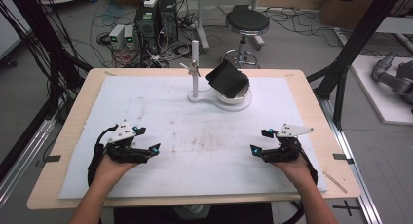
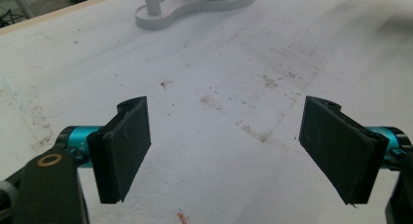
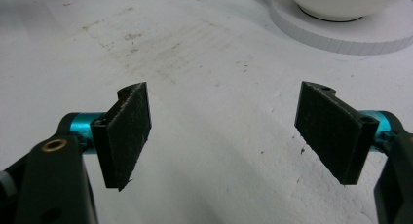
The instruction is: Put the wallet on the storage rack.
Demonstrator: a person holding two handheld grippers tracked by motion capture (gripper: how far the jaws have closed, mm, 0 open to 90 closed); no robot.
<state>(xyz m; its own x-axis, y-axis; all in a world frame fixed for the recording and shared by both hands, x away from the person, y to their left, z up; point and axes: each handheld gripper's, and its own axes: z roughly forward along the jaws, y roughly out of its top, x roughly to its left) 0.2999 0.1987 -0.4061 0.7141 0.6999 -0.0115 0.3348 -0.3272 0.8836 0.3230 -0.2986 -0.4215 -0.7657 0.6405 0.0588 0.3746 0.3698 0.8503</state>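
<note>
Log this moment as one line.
left gripper: open, empty | right gripper: open, empty | black cloth: in white bowl, untouched

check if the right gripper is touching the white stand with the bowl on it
Apart. The high view shows bare white mat between the right gripper and the white stand; its jaws are open.

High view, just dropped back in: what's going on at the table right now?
A person holds a gripper in each hand over the white mat. The left gripper and the right gripper rest near the front edge, jaws wide apart and holding nothing. At the far side stands a white stand whose base carries a white bowl with a black cloth-like object sitting in it. Neither gripper is near it; nothing is being handled yet.
</note>
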